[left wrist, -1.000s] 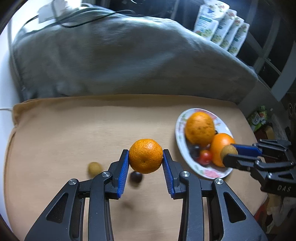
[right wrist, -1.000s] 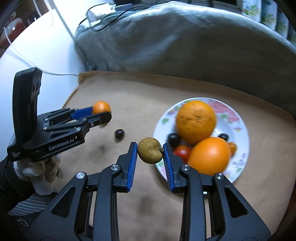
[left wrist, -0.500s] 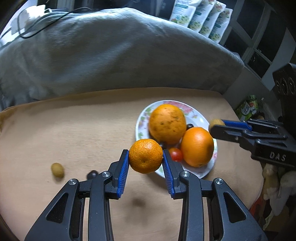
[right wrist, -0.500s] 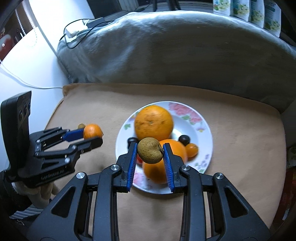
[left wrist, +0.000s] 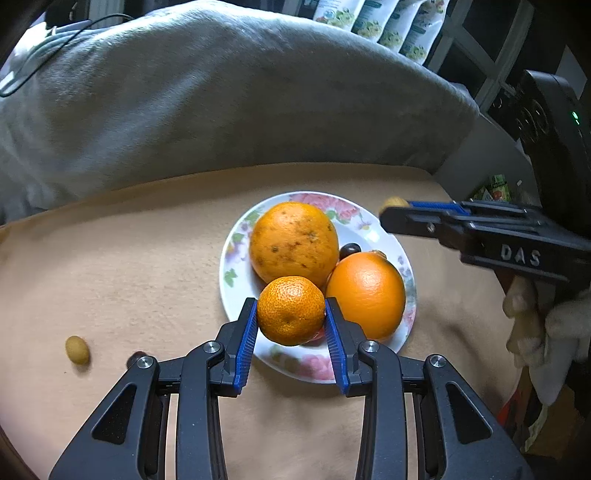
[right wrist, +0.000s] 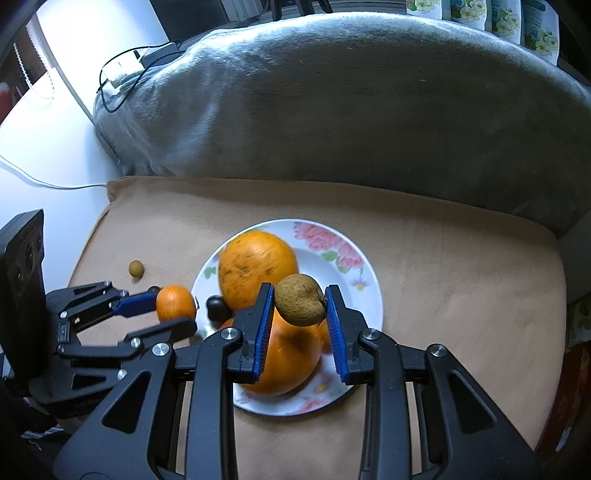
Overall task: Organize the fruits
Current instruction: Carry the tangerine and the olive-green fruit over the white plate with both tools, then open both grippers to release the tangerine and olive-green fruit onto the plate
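My left gripper (left wrist: 291, 323) is shut on a small mandarin (left wrist: 291, 309) and holds it above the near edge of a flowered plate (left wrist: 354, 216). The plate carries a speckled orange (left wrist: 293, 242), a smooth orange (left wrist: 365, 293) and a dark grape (left wrist: 349, 250). My right gripper (right wrist: 300, 314) is shut on a brown wrinkled fruit (right wrist: 300, 304) above the same plate (right wrist: 364, 284). A small green-yellow fruit (left wrist: 77, 349) and a dark grape (left wrist: 133, 357) lie on the tan cloth left of the plate. The left gripper also shows in the right wrist view (right wrist: 173, 310).
A tan cloth (left wrist: 110, 266) covers the surface. A large grey cushion (left wrist: 221, 96) rises behind it. Snack packets (left wrist: 388, 26) stand at the back right. Cables and a charger (right wrist: 125, 66) lie at the back left. A gloved hand (left wrist: 546, 325) holds the right gripper.
Both grippers moved over the plate with their fruits still held. The mandarin now hangs above the plate's near edge, and the brown fruit sits above the plate's middle.
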`<action>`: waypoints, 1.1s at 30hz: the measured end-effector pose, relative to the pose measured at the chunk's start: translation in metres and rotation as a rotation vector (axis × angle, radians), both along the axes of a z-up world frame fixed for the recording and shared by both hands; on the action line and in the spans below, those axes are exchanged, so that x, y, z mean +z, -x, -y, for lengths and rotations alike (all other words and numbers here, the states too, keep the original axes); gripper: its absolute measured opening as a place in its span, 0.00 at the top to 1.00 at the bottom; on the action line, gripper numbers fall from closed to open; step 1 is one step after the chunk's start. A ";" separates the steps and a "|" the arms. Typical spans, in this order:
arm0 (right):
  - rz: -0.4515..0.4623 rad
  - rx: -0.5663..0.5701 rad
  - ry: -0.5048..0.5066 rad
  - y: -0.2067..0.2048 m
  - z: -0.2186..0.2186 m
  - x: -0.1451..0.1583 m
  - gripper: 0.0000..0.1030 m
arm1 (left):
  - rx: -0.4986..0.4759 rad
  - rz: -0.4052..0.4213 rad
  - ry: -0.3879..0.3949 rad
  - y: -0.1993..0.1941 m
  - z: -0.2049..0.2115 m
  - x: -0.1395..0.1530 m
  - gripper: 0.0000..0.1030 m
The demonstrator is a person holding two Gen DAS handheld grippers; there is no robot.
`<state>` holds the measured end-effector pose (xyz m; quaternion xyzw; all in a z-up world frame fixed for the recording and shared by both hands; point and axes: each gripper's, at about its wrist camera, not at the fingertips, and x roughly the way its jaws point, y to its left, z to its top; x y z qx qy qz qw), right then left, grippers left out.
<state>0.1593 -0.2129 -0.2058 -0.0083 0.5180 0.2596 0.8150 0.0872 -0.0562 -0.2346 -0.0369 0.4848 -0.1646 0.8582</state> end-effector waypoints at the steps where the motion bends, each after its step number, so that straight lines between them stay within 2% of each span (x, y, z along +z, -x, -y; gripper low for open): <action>1: -0.001 0.000 0.002 -0.003 0.000 -0.001 0.71 | -0.002 -0.002 0.000 0.000 0.001 -0.001 0.67; 15: -0.033 0.004 0.001 -0.020 -0.001 -0.018 0.71 | -0.024 -0.004 -0.013 -0.006 0.014 -0.003 0.67; 33: -0.033 0.017 0.002 -0.021 -0.004 -0.018 0.71 | -0.038 -0.014 -0.014 -0.010 0.020 -0.006 0.66</action>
